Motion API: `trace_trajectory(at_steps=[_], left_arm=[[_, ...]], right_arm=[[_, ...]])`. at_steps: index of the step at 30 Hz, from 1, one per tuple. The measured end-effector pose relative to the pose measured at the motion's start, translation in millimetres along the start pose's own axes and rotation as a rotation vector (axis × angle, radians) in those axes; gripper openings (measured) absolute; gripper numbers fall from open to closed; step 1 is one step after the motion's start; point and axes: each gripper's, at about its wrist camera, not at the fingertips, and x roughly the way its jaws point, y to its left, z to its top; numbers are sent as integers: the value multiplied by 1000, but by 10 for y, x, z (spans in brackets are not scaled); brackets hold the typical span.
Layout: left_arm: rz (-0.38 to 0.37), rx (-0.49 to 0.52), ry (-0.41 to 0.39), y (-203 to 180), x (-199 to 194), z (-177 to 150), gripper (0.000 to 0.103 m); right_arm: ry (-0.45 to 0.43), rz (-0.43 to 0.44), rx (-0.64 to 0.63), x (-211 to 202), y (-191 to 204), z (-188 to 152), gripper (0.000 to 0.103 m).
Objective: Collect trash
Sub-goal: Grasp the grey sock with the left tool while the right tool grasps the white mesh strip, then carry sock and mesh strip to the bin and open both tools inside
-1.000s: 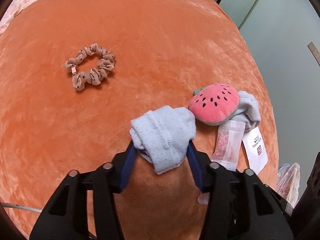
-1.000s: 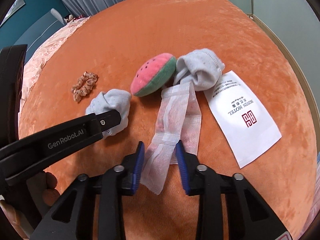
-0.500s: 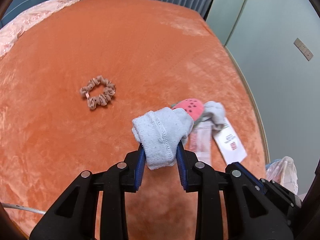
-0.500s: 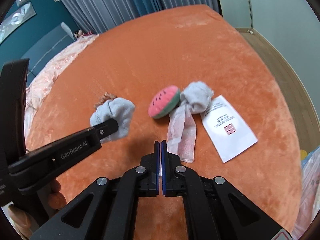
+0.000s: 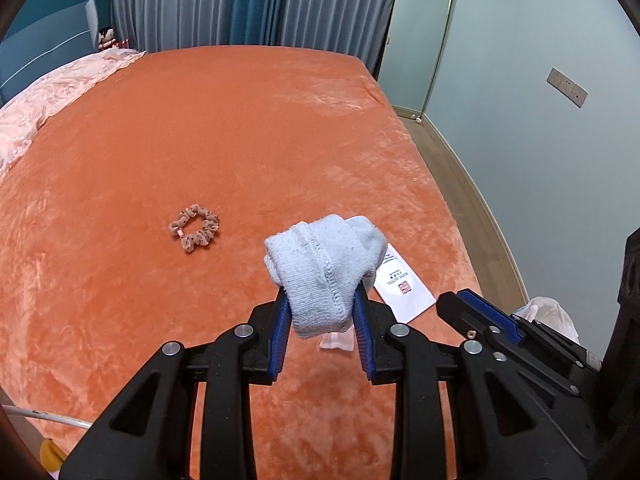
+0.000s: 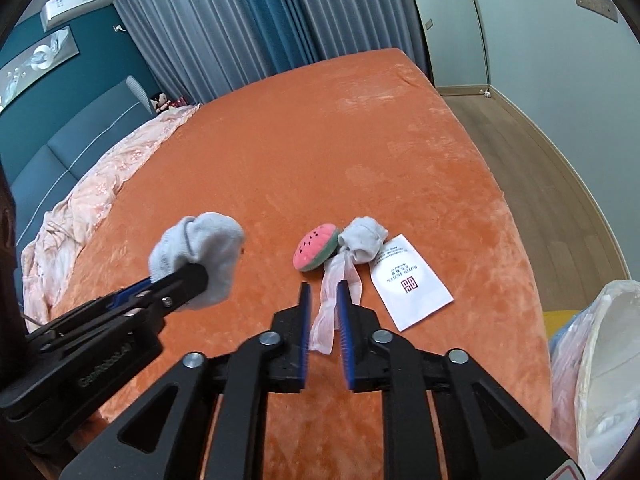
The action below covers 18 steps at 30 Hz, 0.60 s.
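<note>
An orange bed (image 6: 360, 152) filled the room, with grey-blue curtains (image 6: 248, 24) behind, a teal wall (image 6: 48, 92) left, pale walls (image 5: 540, 140) and wood floor (image 6: 540, 168) right.

On the bed (image 6: 360, 140) a toy (image 6: 316, 252) lies left of a sock (image 6: 366, 242), both touching; a wrapper (image 6: 334, 304) runs forward from them, a paper packet (image 6: 408, 286) to its right; a scrunchie (image 5: 195, 233) lies well left

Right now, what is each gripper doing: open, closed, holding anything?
Left gripper: closed on the grey sock.
Right gripper: open, holding nothing, above the plastic wrapper.
</note>
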Motion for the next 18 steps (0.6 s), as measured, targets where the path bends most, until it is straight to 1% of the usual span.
trace_trajectory(at_steps=[2, 3, 10, 16, 17, 18], left_arm=[[13, -12, 7, 74, 15, -28, 28], [21, -20, 13, 120, 26, -47, 28], [56, -75, 77, 529, 325, -147, 28], [67, -92, 123, 710, 559, -219, 28], [68, -94, 130, 725, 593, -227, 28], [70, -93, 136, 731, 621, -234, 28]], right_arm=[[24, -1, 1, 108, 8, -51, 34], [40, -5, -1, 171, 9, -85, 34], [162, -21, -25, 880, 114, -208, 35], [230, -37, -16, 1368, 114, -291, 35], [244, -36, -8, 1434, 98, -308, 33], [246, -38, -2, 1467, 78, -320, 25]])
